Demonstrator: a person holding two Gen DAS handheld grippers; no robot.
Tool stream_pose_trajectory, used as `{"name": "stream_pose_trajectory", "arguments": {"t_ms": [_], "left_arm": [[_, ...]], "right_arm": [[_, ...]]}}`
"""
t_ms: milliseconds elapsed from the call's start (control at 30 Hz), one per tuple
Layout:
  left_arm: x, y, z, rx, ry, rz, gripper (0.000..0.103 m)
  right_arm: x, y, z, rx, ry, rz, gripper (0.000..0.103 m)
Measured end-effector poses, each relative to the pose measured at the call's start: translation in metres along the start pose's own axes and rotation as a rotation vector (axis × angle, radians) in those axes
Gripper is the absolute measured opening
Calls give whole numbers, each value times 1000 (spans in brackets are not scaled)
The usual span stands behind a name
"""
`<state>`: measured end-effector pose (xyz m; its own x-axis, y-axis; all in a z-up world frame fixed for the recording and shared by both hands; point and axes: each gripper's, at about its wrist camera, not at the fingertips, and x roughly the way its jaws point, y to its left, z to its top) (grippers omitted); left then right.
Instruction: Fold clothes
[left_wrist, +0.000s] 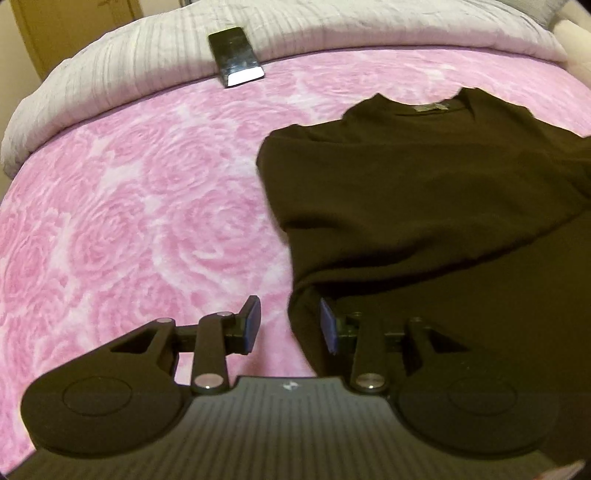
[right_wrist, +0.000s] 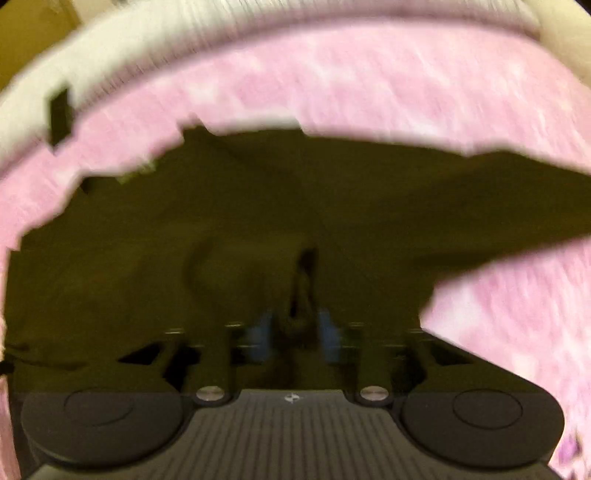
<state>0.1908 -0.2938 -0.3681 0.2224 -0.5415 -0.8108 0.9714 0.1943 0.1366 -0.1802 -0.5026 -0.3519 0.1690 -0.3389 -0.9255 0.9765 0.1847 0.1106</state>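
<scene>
Nearest the left wrist camera, the left gripper (left_wrist: 290, 323) stands with its jaws well apart, the blue-padded fingers (left_wrist: 252, 320) straddling the side edge of a dark brown T-shirt (left_wrist: 424, 206). One finger sits over bare pink blanket, the other over the cloth, and nothing is pinched between them. Left of the shirt spreads the rose-patterned pink blanket (left_wrist: 129, 221), and beyond it a pale folded quilt (left_wrist: 122, 70) runs along the far side of the bed. A black phone (left_wrist: 235, 56) lies on that quilt, its lower end overhanging onto the pink. The shirt lies spread flat toward the right, collar and neck label (left_wrist: 430, 108) pointing away from the camera.

Through the right wrist camera everything is blurred. The right gripper (right_wrist: 296, 328) has its blue pads close together with a bunched ridge of the T-shirt (right_wrist: 258, 206) caught between them. Pink blanket (right_wrist: 369, 85) shows beyond and to the right.
</scene>
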Motion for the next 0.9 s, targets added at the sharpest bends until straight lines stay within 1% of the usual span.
{"name": "stream_pose_trajectory", "arguments": {"t_ms": [33, 67, 133, 200, 267, 367, 400, 467, 600, 700, 800, 833, 900], "left_arm": [[-4, -2, 1, 5, -7, -5, 31], [-9, -7, 3, 22, -20, -7, 31], [-17, -18, 10, 53, -42, -21, 31], [-22, -34, 21, 66, -62, -49, 31], [-26, -58, 36, 91, -83, -87, 31], [-27, -104, 61, 135, -115, -145, 32], [-26, -125, 71, 149, -125, -165, 33], [-24, -166, 88, 177, -139, -195, 33], [-25, -267, 120, 249, -179, -235, 35], [-20, -357, 137, 311, -171, -287, 37], [-13, -459, 151, 428, -153, -371, 37], [-12, -491, 155, 472, -153, -405, 37], [-10, -548, 169, 567, -177, -469, 37]], "right_arm": [[2, -4, -3, 19, 27, -30, 41], [-1, -8, -6, 32, 25, -52, 41], [-13, -21, -12, 59, 12, -55, 41], [-28, -37, -18, 76, -17, -62, 43], [-40, -58, -22, 100, -36, -73, 46], [-58, -104, -20, 180, -74, -80, 46], [-64, -122, -18, 202, -89, -85, 45], [-73, -159, -12, 220, -121, -102, 21], [-81, -249, 7, 266, -182, -98, 22], [-77, -323, 23, 309, -206, -84, 21], [-75, -400, 39, 387, -218, -67, 21], [-74, -420, 41, 391, -219, -60, 21], [-70, -459, 45, 399, -221, -46, 21]]}}
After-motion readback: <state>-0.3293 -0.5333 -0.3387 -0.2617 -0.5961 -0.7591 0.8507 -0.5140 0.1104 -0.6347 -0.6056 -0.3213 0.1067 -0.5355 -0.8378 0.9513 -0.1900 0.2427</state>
